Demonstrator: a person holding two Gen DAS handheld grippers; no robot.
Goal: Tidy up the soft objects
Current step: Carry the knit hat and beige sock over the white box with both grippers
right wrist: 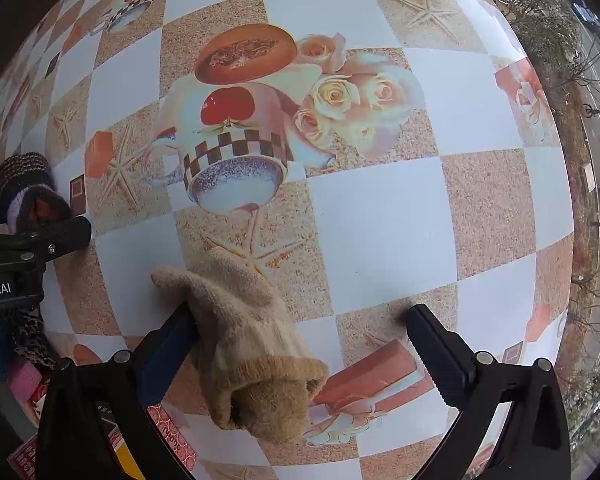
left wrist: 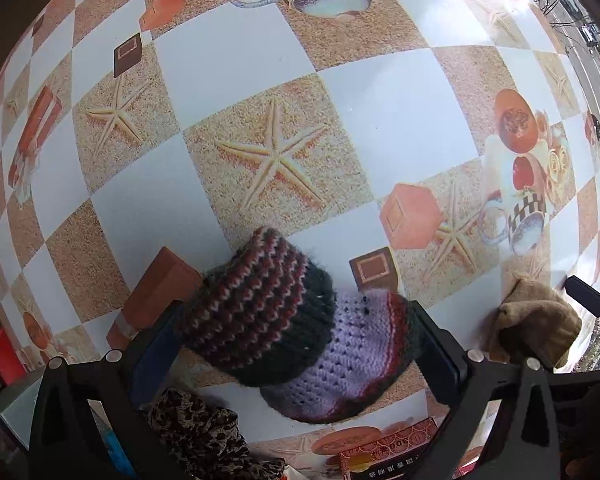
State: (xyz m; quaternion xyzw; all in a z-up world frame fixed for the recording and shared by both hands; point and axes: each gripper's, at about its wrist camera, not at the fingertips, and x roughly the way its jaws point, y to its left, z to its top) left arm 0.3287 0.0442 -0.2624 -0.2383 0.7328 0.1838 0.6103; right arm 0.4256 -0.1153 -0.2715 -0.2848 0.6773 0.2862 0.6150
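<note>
In the left wrist view, a leopard-print fabric [left wrist: 204, 432] lies at about 7 o'clock, low between the base of the fingers, and its far end is cut by the frame edge. Next to it, toward 6 o'clock, the left hand-held gripper [left wrist: 296, 332] has its two fingers on both sides of a knitted hat [left wrist: 268, 312] with dark green, maroon and lilac stripes; the fingers [left wrist: 156, 344] press the wool from left and right, so the hat is pinched between them and it sits on the table [left wrist: 228, 60], which is covered with a checkered cloth printed with starfish and cups. A printed red box [left wrist: 384, 452] shows at the bottom edge below the hat. At about 4 o'clock a beige glove [left wrist: 536, 328] lies on the table, beside a dark finger of the other tool. In the right wrist view, the hat [right wrist: 28, 192] appears at 9 o'clock, held in the left tool. Toward 6 o'clock the glove [right wrist: 252, 344] lies on the table [right wrist: 380, 220], with its furry cuff nearest the camera. The right hand-held gripper [right wrist: 300, 332] is spread wide: the left finger [right wrist: 168, 356] touches the glove's side, while the right finger stands well apart from it at about 5 o'clock.
</note>
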